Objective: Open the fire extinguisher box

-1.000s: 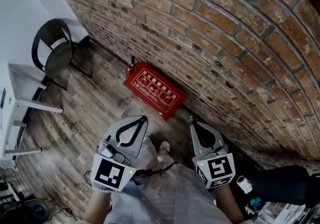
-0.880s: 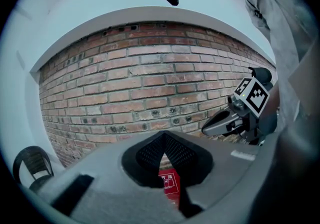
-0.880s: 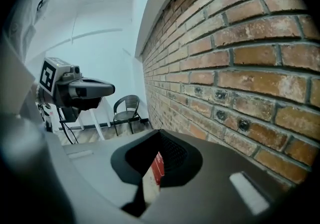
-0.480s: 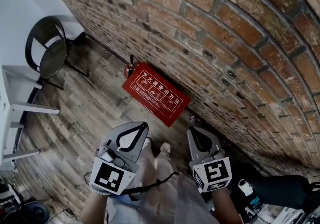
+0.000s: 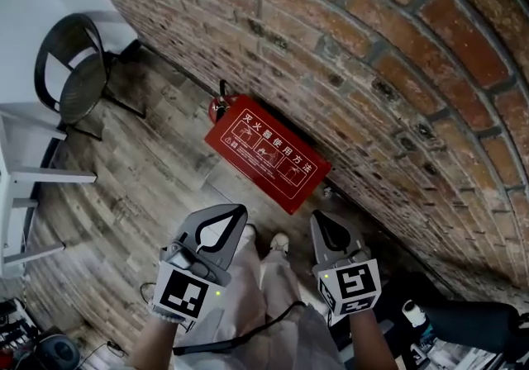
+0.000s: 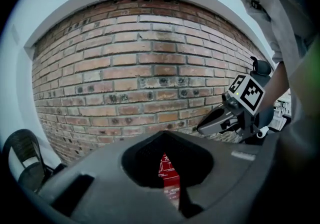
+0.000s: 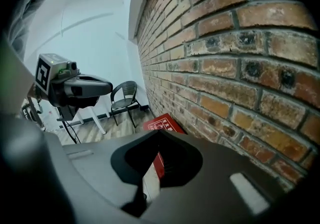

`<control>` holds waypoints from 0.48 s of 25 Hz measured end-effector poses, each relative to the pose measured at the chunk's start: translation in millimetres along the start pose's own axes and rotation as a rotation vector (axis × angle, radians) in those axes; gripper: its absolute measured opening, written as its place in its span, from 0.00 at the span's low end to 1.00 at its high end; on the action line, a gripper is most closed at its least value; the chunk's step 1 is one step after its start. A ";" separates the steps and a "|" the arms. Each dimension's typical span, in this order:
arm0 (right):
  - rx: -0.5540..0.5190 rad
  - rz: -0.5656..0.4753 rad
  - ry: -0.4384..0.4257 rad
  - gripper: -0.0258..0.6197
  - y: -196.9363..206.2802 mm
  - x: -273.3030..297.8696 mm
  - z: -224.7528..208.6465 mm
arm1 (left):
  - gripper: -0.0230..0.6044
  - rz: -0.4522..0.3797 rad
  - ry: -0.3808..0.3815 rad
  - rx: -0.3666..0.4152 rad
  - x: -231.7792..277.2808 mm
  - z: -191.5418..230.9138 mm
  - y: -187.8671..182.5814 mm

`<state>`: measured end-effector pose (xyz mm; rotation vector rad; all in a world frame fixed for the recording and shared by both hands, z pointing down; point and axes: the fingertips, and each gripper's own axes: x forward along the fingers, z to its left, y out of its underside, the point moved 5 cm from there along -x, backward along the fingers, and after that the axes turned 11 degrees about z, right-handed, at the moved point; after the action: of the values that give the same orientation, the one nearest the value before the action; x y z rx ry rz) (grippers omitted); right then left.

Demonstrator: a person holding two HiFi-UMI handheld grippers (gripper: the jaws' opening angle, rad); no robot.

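Largely hidden behind the pressed-together, empty jaws of left gripper (image 5: 241, 211) and right gripper (image 5: 316, 218), fire extinguisher box (image 6: 164, 166), nearer than before.

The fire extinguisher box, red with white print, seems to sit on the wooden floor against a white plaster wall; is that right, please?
Not quite. The fire extinguisher box is red with white print and sits on the wooden floor, but the wall behind it is a brick wall, not white plaster. The head view shows this.
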<state>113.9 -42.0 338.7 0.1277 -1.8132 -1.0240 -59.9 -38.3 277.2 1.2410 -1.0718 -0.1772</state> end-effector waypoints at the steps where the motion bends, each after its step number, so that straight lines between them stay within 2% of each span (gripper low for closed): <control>1: 0.012 0.004 0.002 0.05 4.0 6.0 -2.3 | 0.03 0.006 0.003 -0.005 3.1 1.5 7.3; 7: 0.060 0.039 -0.003 0.05 29.8 42.9 -8.1 | 0.03 0.031 0.028 -0.014 23.0 3.6 47.3; 12: 0.111 0.084 -0.018 0.05 55.0 65.2 -14.1 | 0.03 0.043 0.059 -0.062 41.9 -2.2 76.8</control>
<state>112.6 -48.4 424.9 0.1091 -1.8756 -0.8686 -68.3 -34.5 364.3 1.1598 -1.0337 -0.1385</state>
